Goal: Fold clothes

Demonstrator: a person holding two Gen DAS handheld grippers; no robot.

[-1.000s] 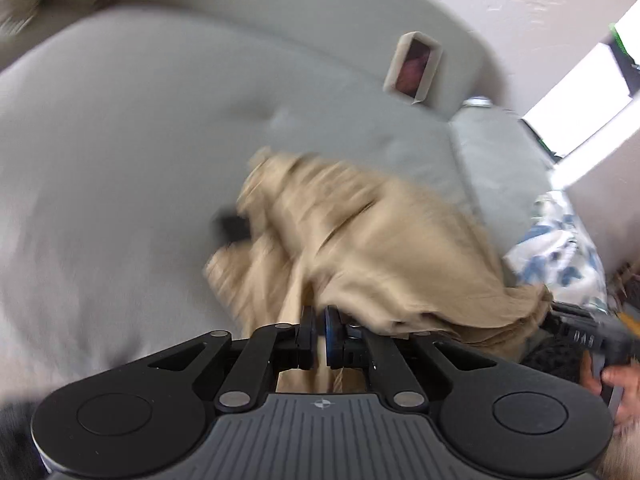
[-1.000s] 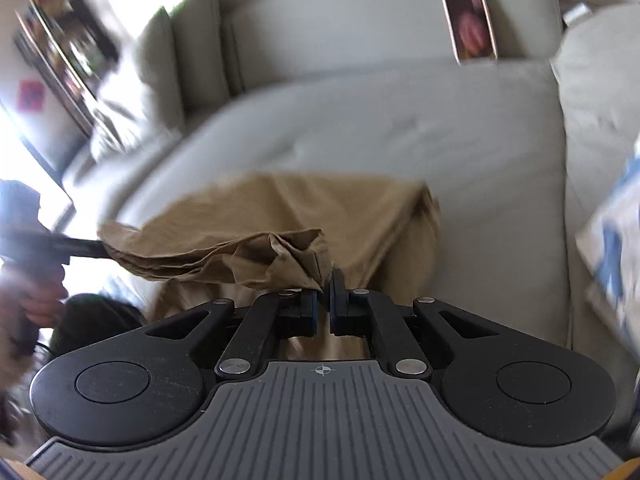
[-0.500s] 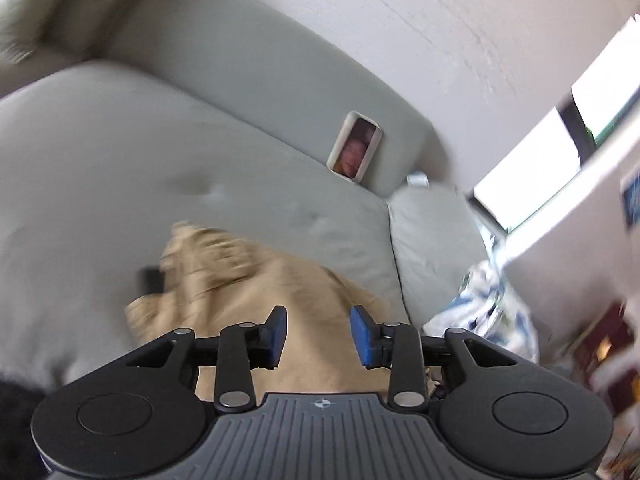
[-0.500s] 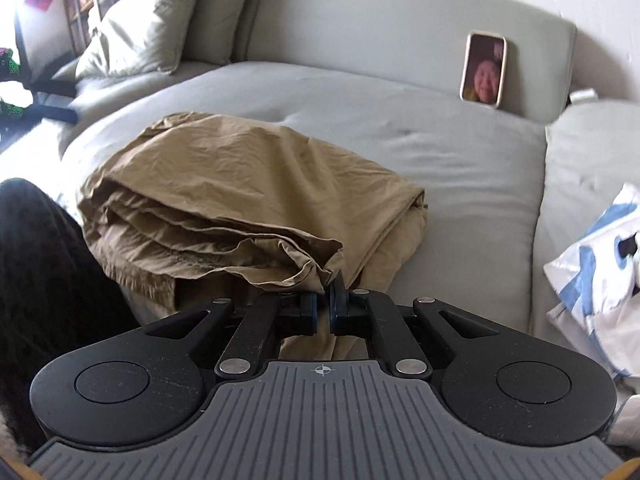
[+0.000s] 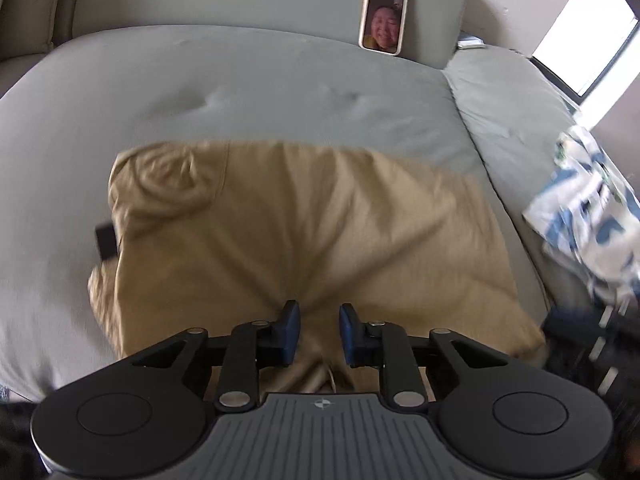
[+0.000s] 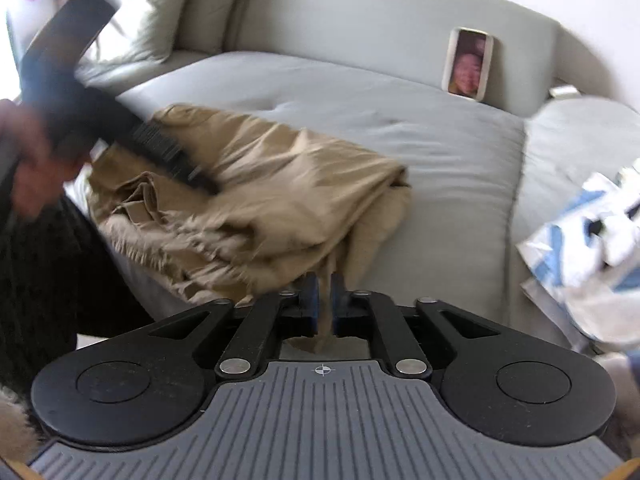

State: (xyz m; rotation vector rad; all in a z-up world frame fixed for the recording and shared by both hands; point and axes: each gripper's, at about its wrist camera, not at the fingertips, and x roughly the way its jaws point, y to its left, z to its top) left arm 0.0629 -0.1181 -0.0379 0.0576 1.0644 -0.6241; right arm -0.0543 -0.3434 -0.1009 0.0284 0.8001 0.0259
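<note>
Tan garment point(image 5: 312, 240) lying folded on the grey sofa cushion point(image 5: 240, 92). Left claw point(image 5: 319, 334) hovering over its near edge, jaws narrow and closing, gripping nothing. Right claw point(image 6: 323, 304) narrow, opening, a fold of cloth hanging between the pads. Blue-white cloth point(image 6: 592, 248) lying at right.

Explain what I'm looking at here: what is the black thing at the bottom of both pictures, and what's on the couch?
Each picture comes from a camera on a hand-held gripper, looking along its two fingers. The left hand-held gripper is closing, with nothing pinched; the tan garment lies folded below it on the grey couch. The right hand-held gripper is opening, a strip of tan cloth hanging between its pads. A phone leans on the backrest, and blue-and-white clothing waits on the right.
</note>
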